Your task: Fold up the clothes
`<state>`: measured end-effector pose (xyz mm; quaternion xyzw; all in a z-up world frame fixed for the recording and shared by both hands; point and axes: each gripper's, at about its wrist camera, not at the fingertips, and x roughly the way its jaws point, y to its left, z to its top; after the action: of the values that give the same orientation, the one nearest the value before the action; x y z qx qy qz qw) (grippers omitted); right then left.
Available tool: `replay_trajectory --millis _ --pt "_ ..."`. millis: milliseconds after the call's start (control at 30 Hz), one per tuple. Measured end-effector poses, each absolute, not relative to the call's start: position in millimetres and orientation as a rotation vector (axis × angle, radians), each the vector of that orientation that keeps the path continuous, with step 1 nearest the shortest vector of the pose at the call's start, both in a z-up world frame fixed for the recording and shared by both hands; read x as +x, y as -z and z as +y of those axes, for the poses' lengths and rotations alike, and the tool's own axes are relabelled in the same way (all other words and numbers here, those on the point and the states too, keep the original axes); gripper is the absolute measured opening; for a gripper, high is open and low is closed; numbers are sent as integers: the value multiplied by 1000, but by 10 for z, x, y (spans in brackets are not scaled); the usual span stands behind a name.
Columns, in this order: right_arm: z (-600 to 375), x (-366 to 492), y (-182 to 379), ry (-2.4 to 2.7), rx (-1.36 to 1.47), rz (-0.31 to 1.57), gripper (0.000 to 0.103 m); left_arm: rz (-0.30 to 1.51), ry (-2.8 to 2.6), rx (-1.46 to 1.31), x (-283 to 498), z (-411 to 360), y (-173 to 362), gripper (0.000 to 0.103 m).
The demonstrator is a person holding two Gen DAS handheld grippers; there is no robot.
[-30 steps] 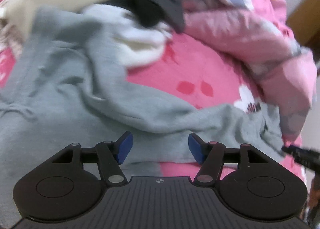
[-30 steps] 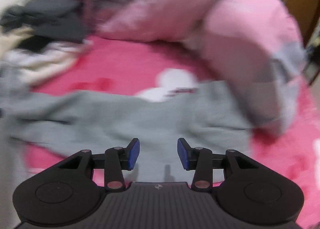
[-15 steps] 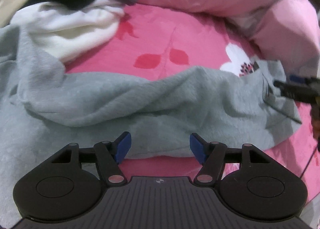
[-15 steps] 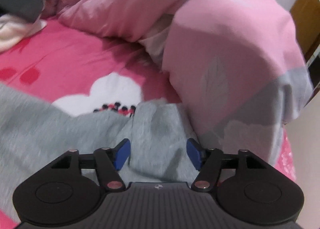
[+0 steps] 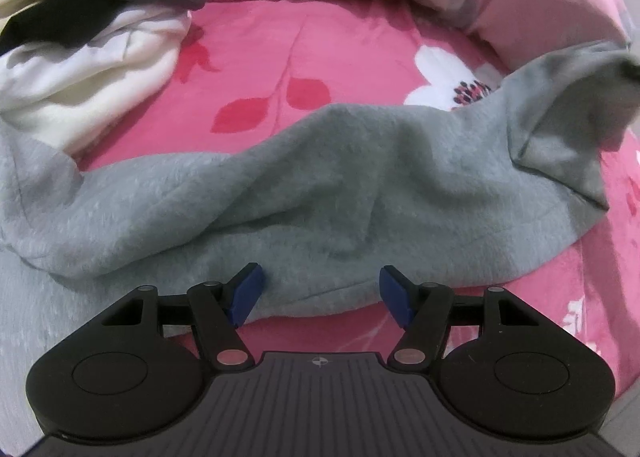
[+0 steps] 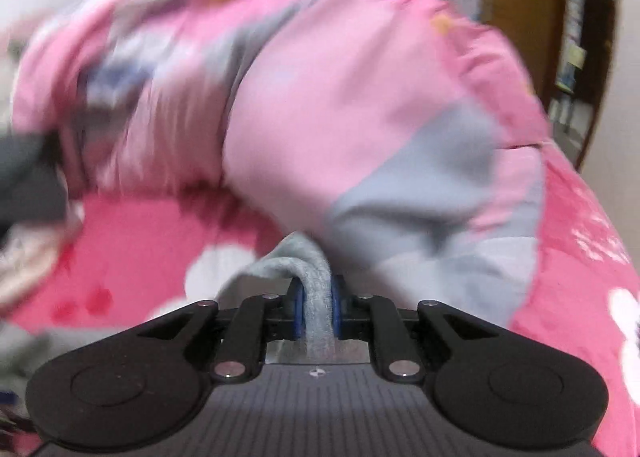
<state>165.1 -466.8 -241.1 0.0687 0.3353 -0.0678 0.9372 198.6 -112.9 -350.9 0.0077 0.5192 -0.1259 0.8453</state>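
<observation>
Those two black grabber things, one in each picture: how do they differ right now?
The left gripper has its blue fingers spread wide with nothing between them; the right gripper is pinched shut on a bunched fold of the grey garment. The left one hangs by the garment's near edge. The right view is blurred, the left sharp. Both look the same: black, with blue tips.

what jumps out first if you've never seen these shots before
The grey garment sprawls across the bright pink flowered bedsheet, its far right end lifted off the bed. In the right wrist view, the right tool is shut on a bunched fold of it. The left tool hangs open over the near hem.
</observation>
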Motion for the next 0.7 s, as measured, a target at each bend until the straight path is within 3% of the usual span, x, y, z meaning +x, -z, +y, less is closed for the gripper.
replay_trajectory --millis 333,467,700 --pt "-5464 734 1469 148 457 609 14 1113 242 -44 2214 -1054 3396 65" --pt "-5816 725 1692 196 488 660 15 1118 234 -49 2356 -1076 3441 65" --pt "-6481 1185 2879 466 177 940 22 1173 231 -43 2580 -1176 3696 65"
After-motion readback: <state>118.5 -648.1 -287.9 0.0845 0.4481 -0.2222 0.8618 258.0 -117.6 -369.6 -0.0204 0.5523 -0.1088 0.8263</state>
